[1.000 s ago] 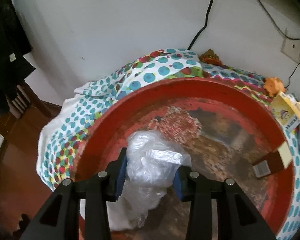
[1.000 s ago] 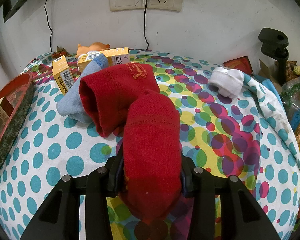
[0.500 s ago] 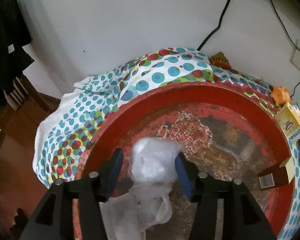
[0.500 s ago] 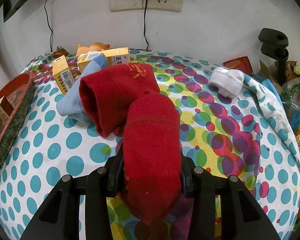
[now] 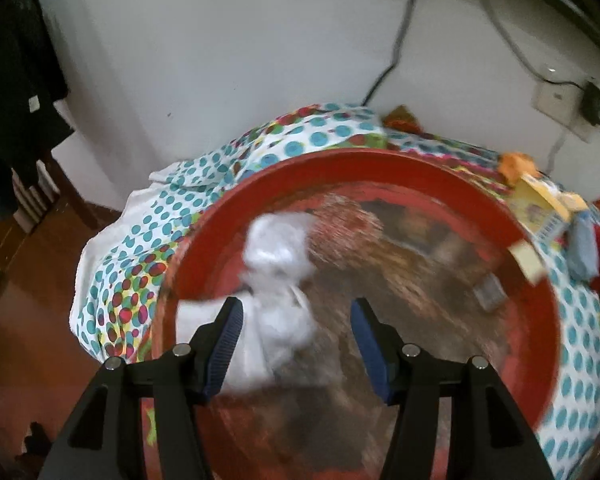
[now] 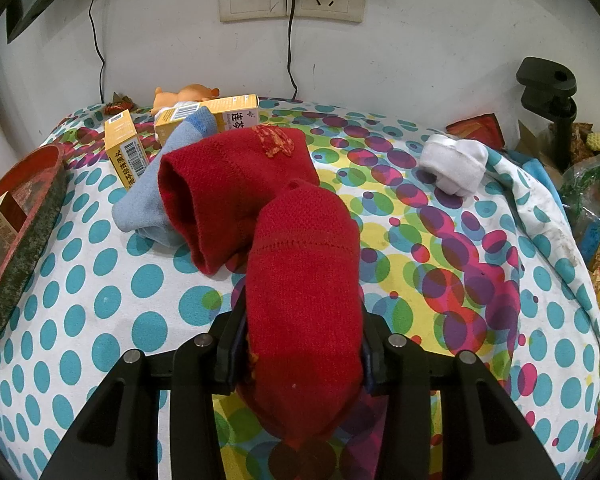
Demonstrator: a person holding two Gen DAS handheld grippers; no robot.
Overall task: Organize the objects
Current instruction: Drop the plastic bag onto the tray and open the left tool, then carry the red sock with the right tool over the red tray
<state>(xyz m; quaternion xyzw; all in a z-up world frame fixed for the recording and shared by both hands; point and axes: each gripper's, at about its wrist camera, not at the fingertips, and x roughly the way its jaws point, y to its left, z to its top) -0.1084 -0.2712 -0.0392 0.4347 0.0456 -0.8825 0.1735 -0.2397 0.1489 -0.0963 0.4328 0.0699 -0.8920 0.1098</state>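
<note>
In the left wrist view, my left gripper (image 5: 296,320) is open above a round red tray (image 5: 380,164). A crumpled clear plastic bag (image 5: 276,264) lies in the tray, free of the jaws; the view is blurred. A small brown box (image 5: 524,256) leans on the tray's right rim. In the right wrist view, my right gripper (image 6: 302,344) is shut on a red sock (image 6: 304,280), held over the dotted cloth. A second red sock (image 6: 232,184) lies just beyond, on a light blue sock (image 6: 152,204).
Two yellow boxes (image 6: 126,154) and an orange toy (image 6: 184,94) sit at the back left by the wall. A rolled white sock (image 6: 454,164) lies right. The red tray's rim (image 6: 24,240) is at the left edge. Snack packets (image 6: 596,208) crowd the right edge.
My left gripper has opened and let go of the plastic bag, which now lies in the tray, and it has drawn back. The right gripper has not moved.
</note>
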